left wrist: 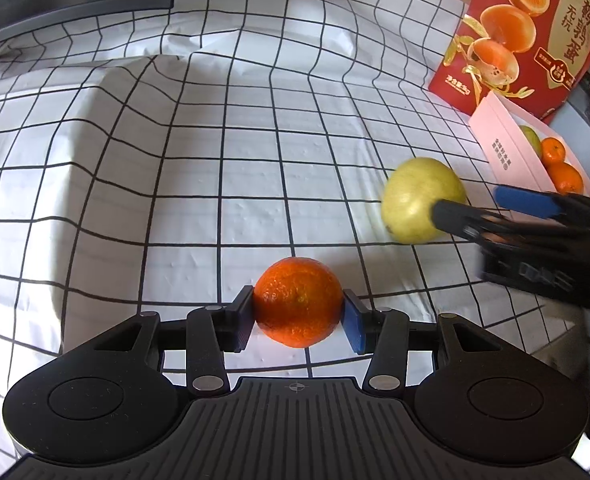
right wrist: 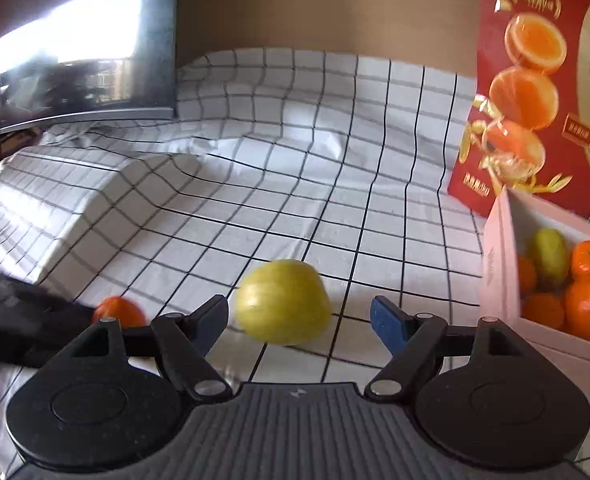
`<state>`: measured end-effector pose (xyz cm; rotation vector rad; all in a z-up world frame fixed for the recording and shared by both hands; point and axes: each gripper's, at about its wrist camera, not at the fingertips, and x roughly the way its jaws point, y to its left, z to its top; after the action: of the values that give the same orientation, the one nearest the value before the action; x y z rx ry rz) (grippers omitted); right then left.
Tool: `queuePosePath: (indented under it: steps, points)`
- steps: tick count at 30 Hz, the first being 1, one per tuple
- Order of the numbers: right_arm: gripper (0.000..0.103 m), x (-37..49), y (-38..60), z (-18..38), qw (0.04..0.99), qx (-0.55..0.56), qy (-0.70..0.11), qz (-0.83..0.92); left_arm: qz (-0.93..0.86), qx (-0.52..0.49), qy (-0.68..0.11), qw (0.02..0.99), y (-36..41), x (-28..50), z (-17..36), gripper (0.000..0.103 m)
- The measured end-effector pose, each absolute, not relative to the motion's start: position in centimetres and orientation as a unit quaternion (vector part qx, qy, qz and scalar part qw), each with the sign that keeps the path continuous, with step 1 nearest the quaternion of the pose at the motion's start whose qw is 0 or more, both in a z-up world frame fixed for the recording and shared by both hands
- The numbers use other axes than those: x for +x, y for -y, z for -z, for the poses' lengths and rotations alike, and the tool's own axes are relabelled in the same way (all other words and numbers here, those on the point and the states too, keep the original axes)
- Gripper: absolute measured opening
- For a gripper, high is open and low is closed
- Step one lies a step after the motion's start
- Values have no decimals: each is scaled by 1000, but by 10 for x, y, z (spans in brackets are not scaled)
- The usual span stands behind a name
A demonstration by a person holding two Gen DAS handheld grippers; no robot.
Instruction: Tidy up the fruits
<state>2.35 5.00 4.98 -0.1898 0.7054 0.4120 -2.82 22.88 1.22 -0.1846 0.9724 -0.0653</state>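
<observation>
Checked white cloth point(left wrist: 215, 184) fills both views. Tall red printed carton point(left wrist: 535, 36) stands upright, cut off at upper right; pale pink open box point(right wrist: 499, 264) below it holds oranges and a green fruit, partly cropped. Round yellow-green fruit point(right wrist: 283, 302), blurred, no clear long axis, sits lower centre between the right gripper's point(right wrist: 299, 320) wide-apart pads, untouched. Left gripper point(left wrist: 298, 316) clamps the round orange mandarin point(left wrist: 298, 307), lower centre.
</observation>
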Motion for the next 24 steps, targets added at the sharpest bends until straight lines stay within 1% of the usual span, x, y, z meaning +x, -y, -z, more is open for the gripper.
queuePosePath:
  steps: [1,4,10,13,16,22,24]
  points:
    - [81,31,-51,-44,913,-86,-349,-192,35,-87,-468,879,-229,-28,-12,51]
    - [82,37,-48,-39,918,-50,-350,-180,48,-81,-470,878,-230,-29,-12,51]
    - [83,24,-26,-40,925,-21,-352,-144,64,-76,-473,875,-232,-30,-12,51]
    - [85,19,-11,-40,928,-31,-351,-122,61,-90,-473,875,-234,-28,-11,51]
    - [85,16,-4,-45,929,-50,-349,-109,59,-78,-476,874,-230,-24,-12,51]
    - [85,20,-28,-52,919,-73,-338,-190,44,-78,-489,868,-228,-13,-13,51]
    - [85,29,-41,-48,914,-76,-342,-203,48,-57,-494,866,-227,-7,-14,51]
